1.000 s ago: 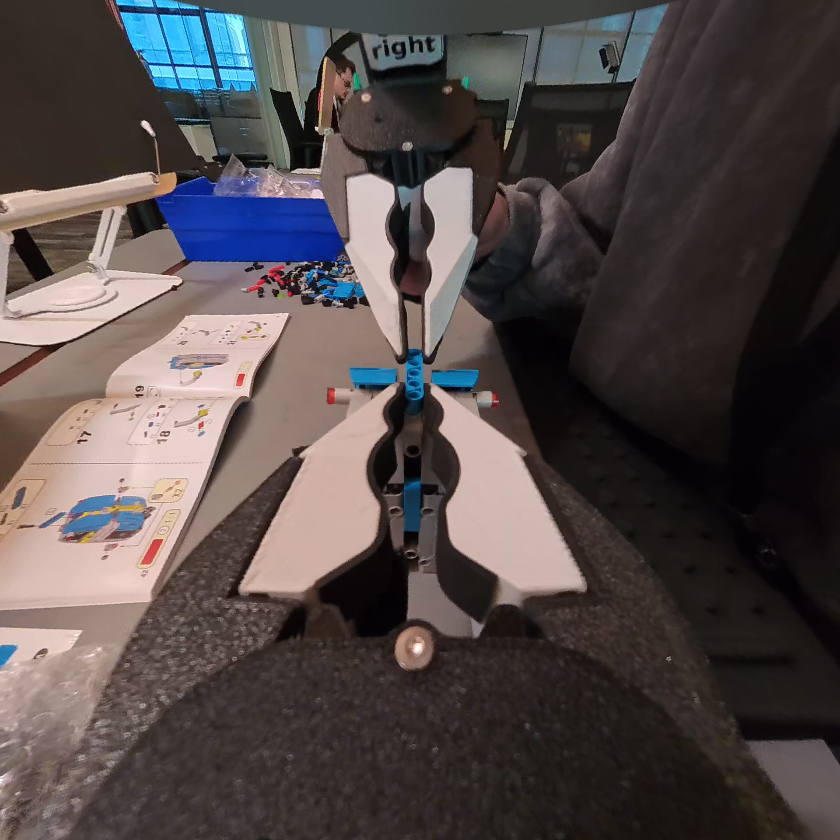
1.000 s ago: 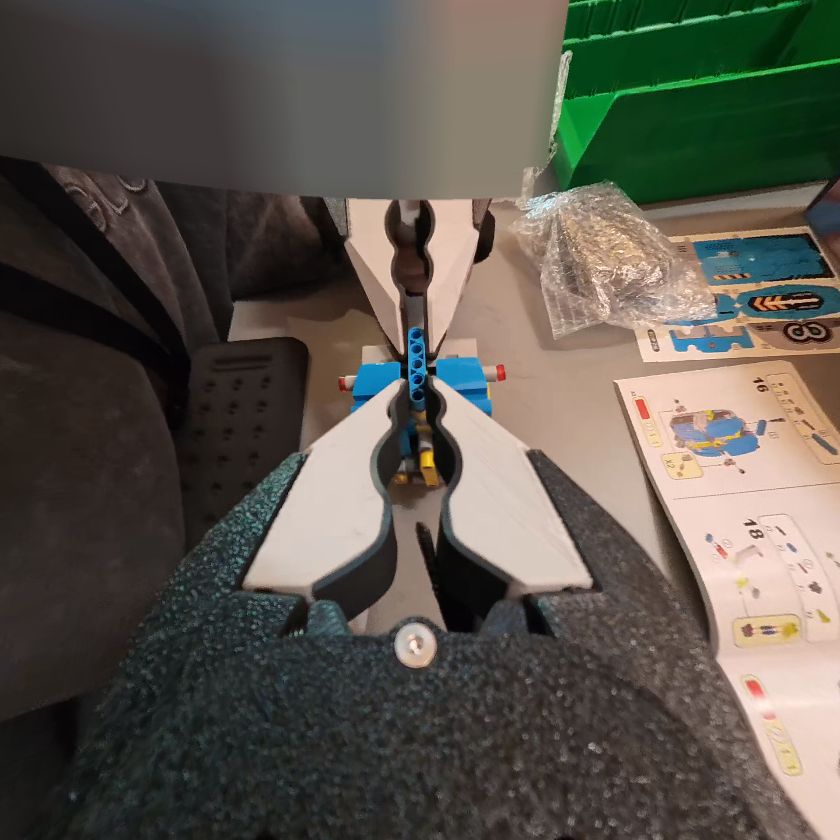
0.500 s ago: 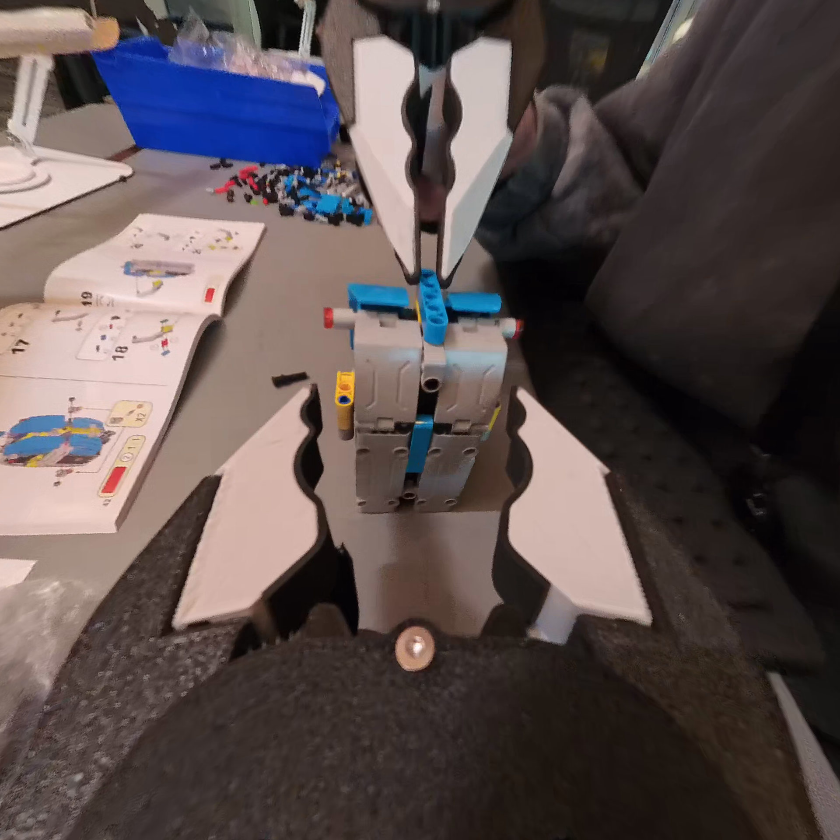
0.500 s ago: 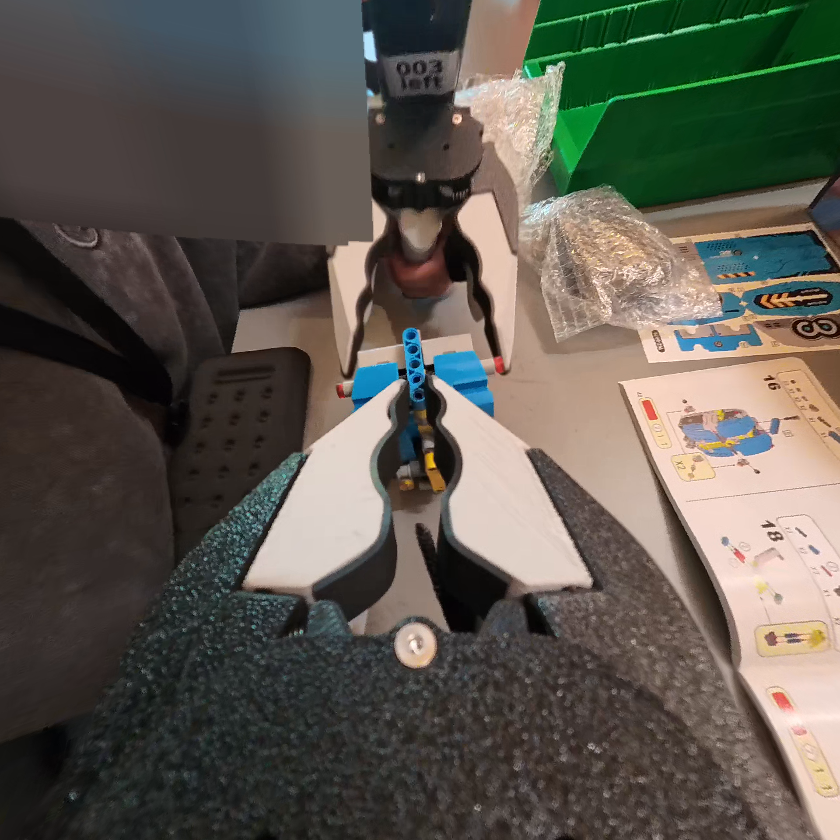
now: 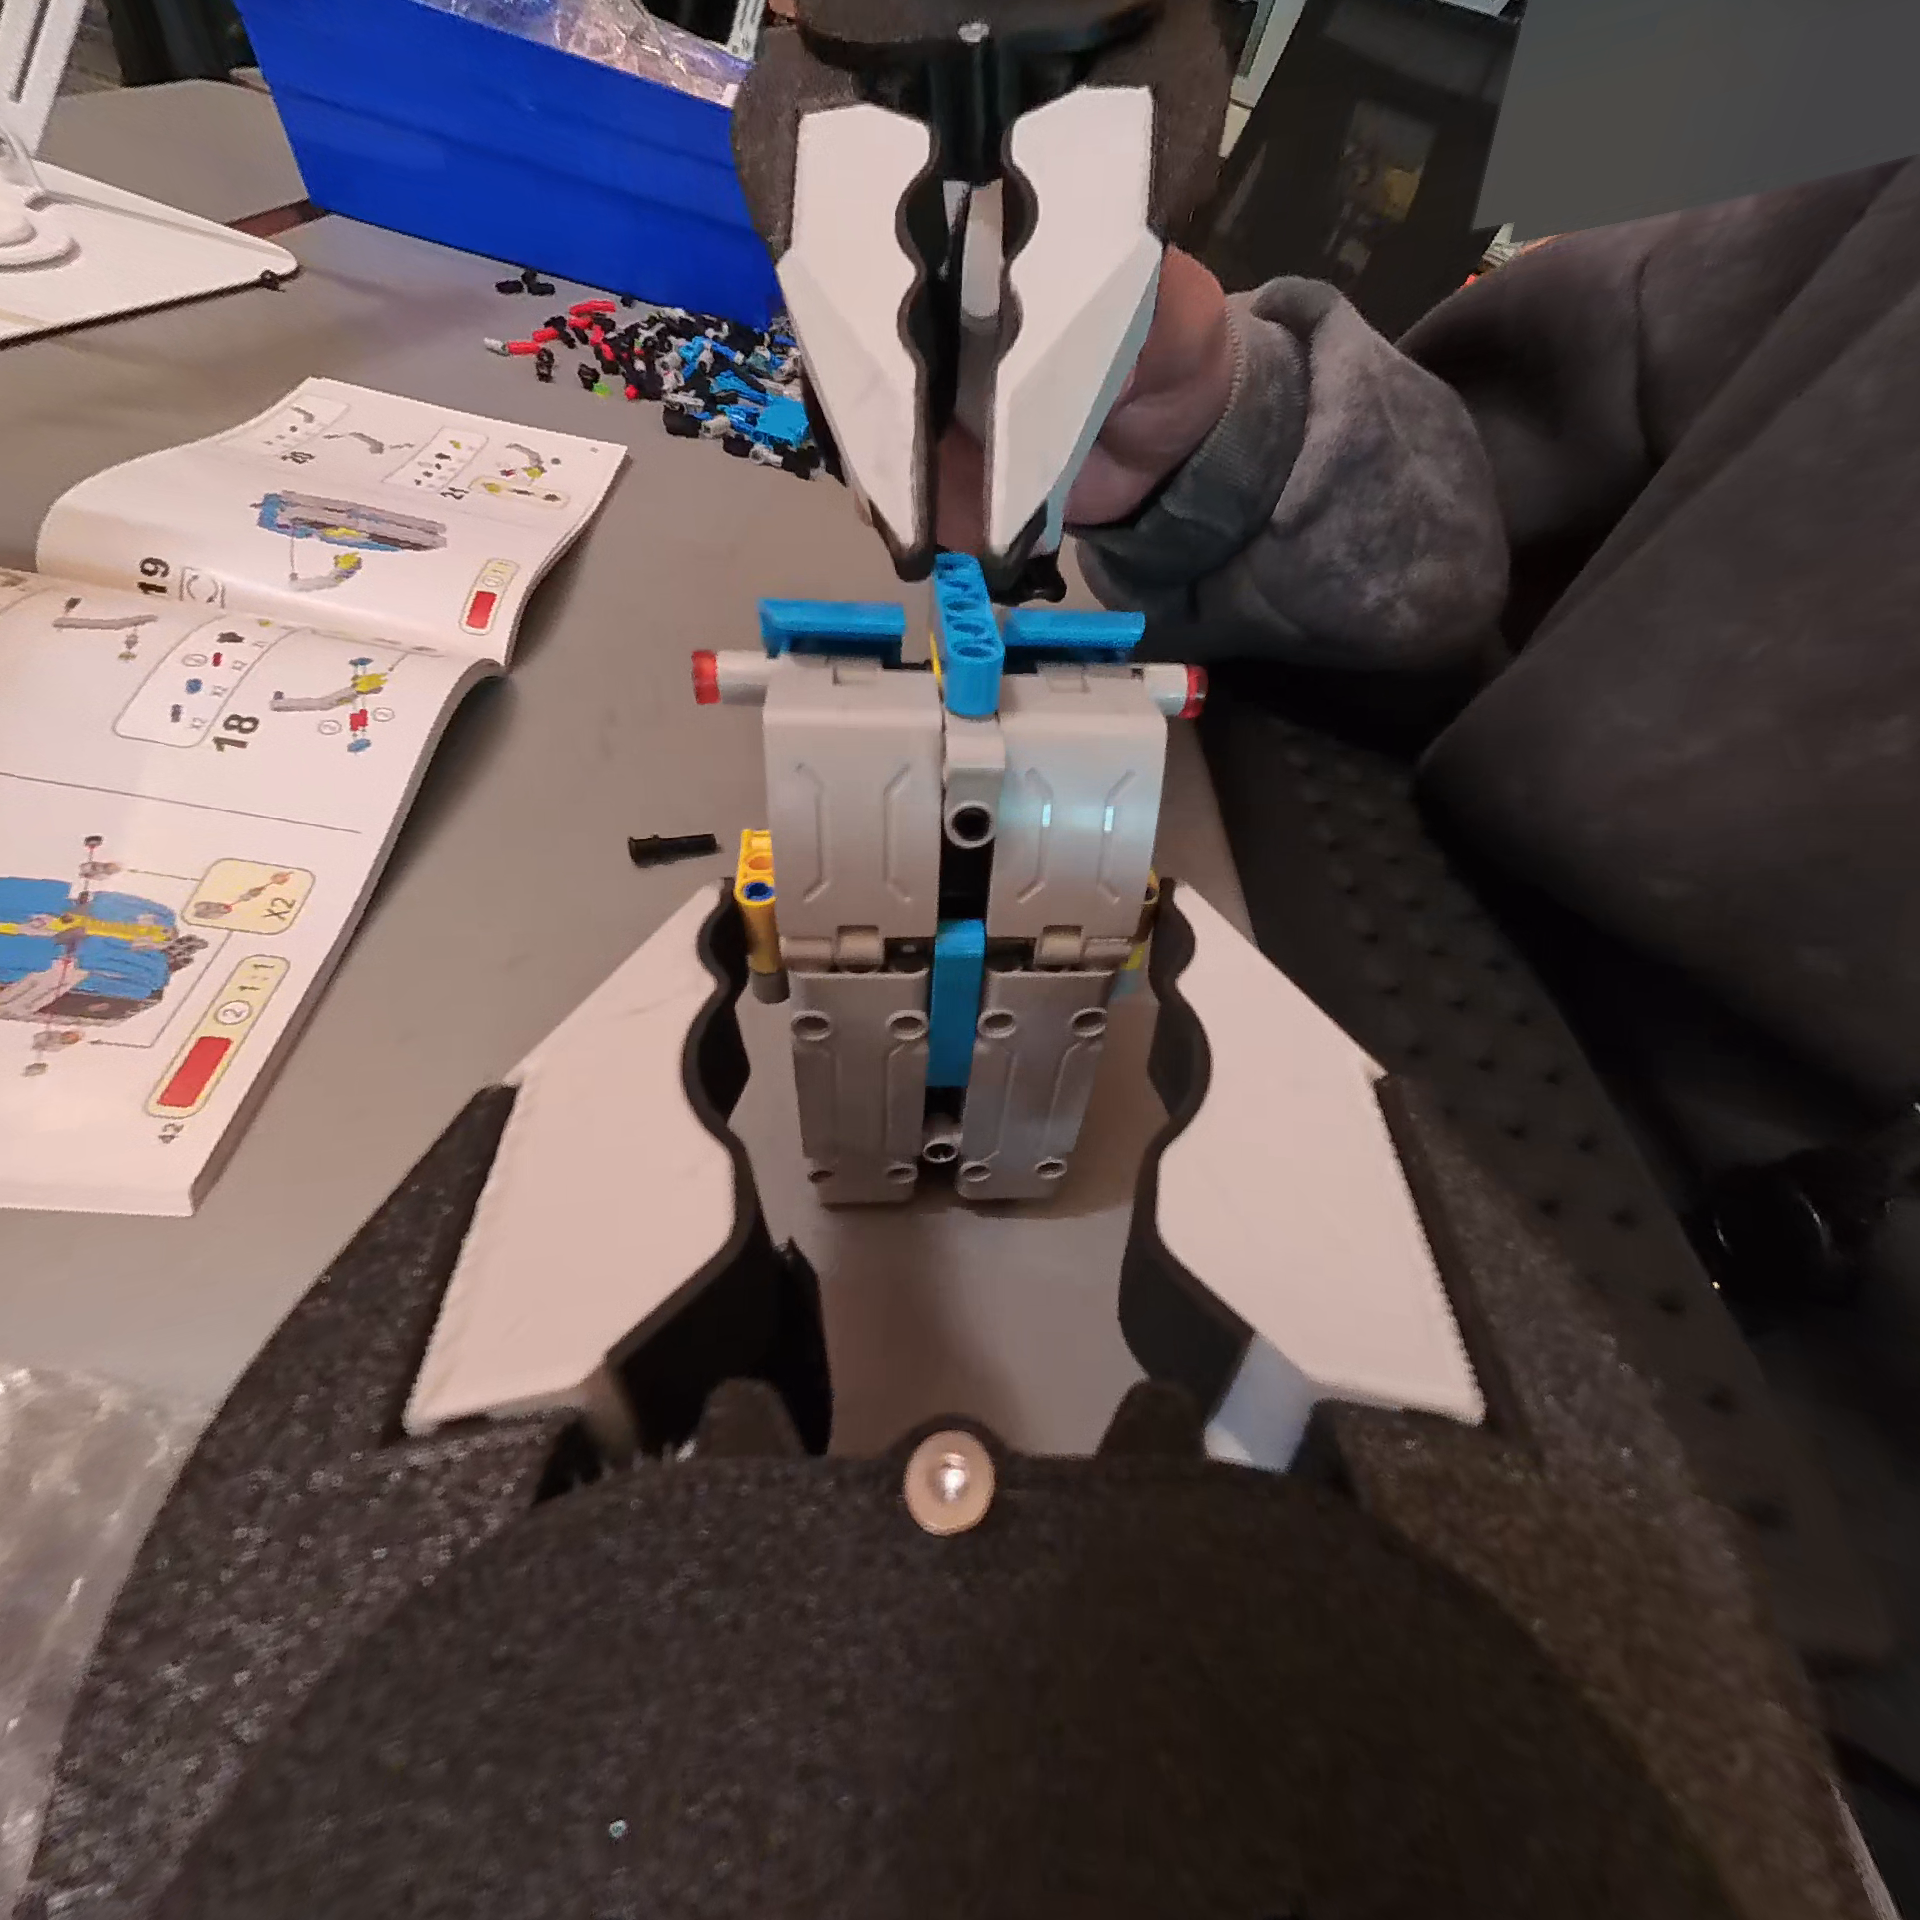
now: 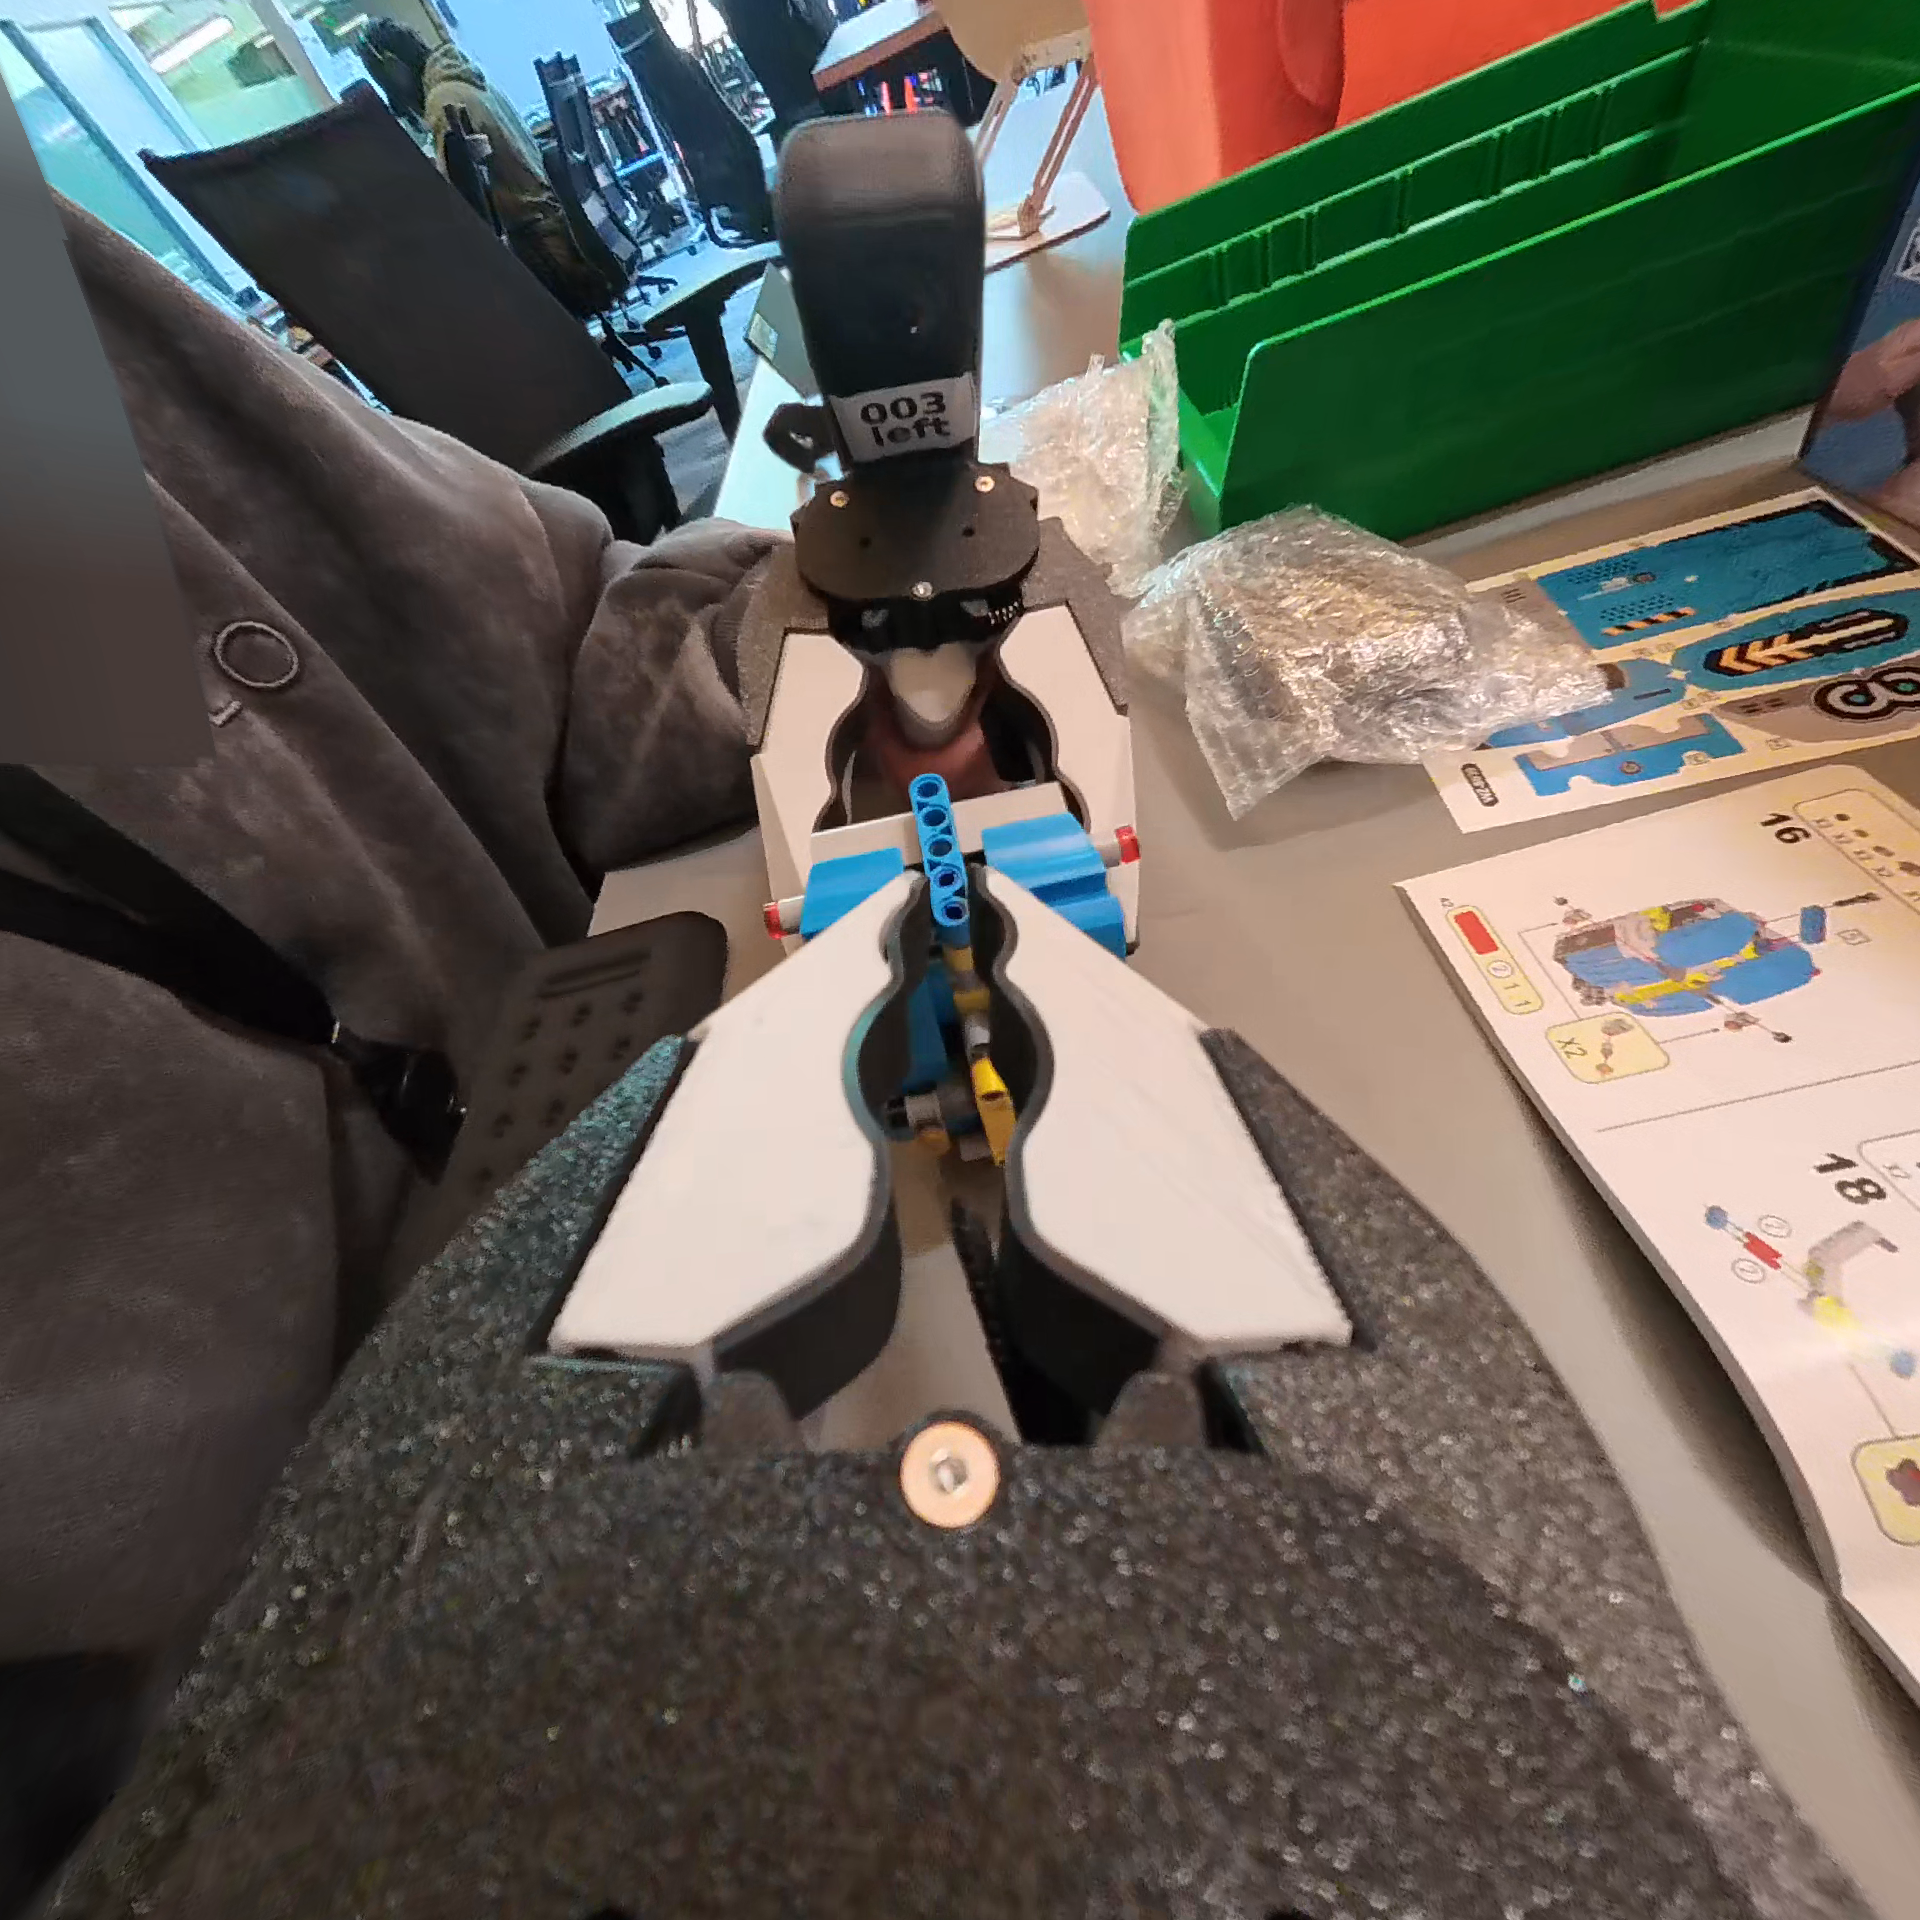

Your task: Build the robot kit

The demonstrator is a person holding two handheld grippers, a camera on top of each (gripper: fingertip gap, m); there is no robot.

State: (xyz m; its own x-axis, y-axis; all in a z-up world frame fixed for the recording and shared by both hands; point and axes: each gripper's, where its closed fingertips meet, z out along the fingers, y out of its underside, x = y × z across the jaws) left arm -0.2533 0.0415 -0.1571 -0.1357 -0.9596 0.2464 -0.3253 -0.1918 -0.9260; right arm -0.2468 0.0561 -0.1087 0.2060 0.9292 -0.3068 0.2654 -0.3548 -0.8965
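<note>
Two grippers meet at a grey and blue brick model standing on the desk

At frame centre the left gripper (image 5: 951,914) has its fingers spread wide on either side of the brick model (image 5: 961,935), apart from its grey panels, while the right gripper (image 6: 948,894) has its fingers closed on the blue beam (image 6: 940,862) sticking up from the model's top; an open instruction booklet (image 5: 239,727) lies at the left, a loose black pin (image 5: 673,847) just beside the model, a pile of small parts (image 5: 675,364) before a blue bin (image 5: 499,135) at the upper left
</note>
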